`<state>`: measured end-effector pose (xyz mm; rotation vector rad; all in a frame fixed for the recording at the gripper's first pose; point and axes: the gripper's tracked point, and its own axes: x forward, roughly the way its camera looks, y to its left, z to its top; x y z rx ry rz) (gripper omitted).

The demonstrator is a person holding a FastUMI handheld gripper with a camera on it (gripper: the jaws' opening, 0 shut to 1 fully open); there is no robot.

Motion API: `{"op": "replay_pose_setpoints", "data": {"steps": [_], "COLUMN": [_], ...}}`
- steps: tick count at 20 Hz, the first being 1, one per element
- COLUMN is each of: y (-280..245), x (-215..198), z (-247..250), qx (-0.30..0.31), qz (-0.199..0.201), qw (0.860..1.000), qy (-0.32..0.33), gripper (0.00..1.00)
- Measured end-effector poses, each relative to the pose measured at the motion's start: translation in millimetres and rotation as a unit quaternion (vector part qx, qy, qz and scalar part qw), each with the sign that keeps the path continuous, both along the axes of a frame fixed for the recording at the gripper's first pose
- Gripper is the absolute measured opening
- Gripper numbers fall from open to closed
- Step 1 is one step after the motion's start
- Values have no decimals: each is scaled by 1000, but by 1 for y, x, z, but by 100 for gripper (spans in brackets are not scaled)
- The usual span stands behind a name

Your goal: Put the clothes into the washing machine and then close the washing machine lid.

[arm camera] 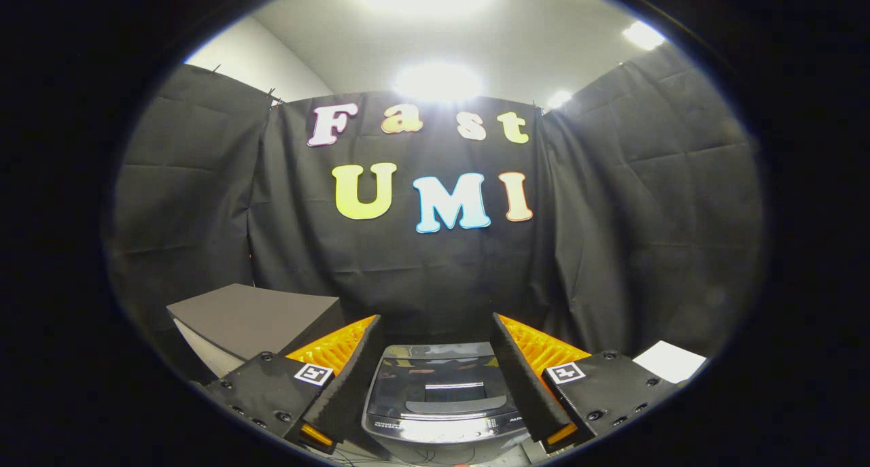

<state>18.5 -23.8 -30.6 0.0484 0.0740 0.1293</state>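
A small grey top-loading washing machine [440,399] stands below and just ahead of my gripper [436,327], seen between the two fingers. Its dark glossy lid [438,382] lies flat and shut, with the control strip along its near edge. Both fingers [353,372] are spread wide apart with nothing between them; the gripper is open and held above the machine, not touching it. I see no clothes.
A dark grey box-like block [255,317] with a pale side stands to the left of the machine. A white sheet [669,361] lies to the right beyond the right finger. Black cloth walls close the booth behind and on both sides.
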Motion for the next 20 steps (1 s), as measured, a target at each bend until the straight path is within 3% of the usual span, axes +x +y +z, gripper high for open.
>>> {"op": "replay_pose_setpoints", "data": {"steps": [9,20], "y": [2,1], "x": [-67,-92], "z": [17,9], "qx": [-7,-4], "qz": [-7,-13], "qw": [1000,1000], "qy": [-27,-28], "gripper": [98,98]}}
